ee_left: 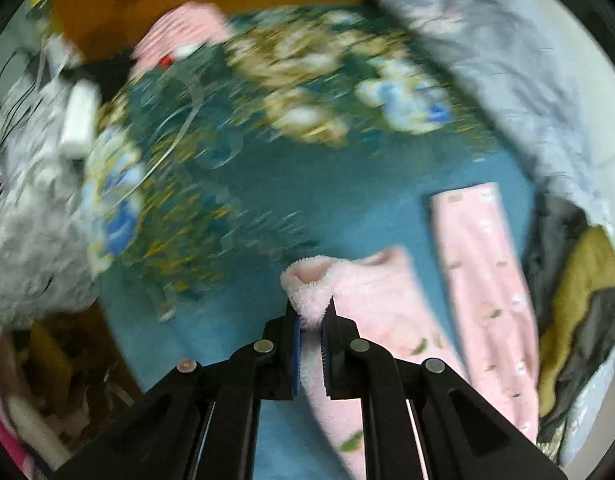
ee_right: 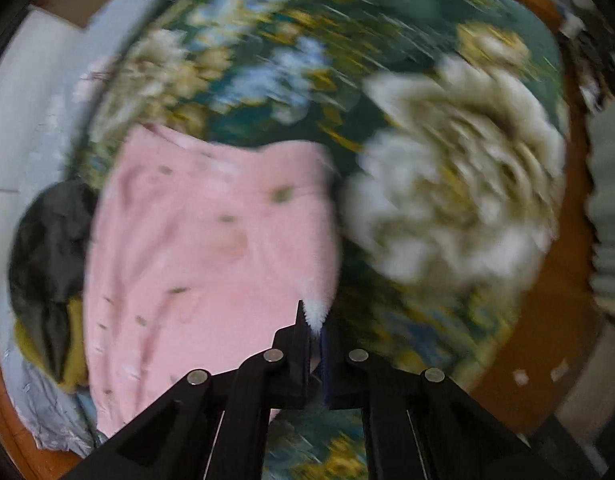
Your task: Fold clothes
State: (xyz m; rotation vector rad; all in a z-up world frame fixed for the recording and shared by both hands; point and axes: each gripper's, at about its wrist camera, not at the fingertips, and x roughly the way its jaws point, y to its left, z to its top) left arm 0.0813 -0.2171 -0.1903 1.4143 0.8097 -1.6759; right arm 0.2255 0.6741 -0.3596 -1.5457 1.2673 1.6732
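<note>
Pink fleece trousers (ee_left: 387, 304) with small leaf prints lie on a teal flowered bedspread (ee_left: 235, 184). My left gripper (ee_left: 312, 318) is shut on the fluffy cuff of one leg, lifted slightly. The other leg (ee_left: 487, 272) lies flat to the right. In the right wrist view the trousers (ee_right: 211, 248) spread wide over the bedspread (ee_right: 447, 184). My right gripper (ee_right: 316, 326) is shut on a fuzzy white-pink edge of the trousers. Both views are motion-blurred.
A grey-blue quilt (ee_left: 499, 64) lies along the right side. A dark and mustard garment pile (ee_left: 575, 300) sits beside the trousers, also in the right wrist view (ee_right: 47, 264). A striped pink garment (ee_left: 179, 36) and white clutter (ee_left: 47, 120) lie far left. A wooden bed frame (ee_right: 563, 320) borders the bed.
</note>
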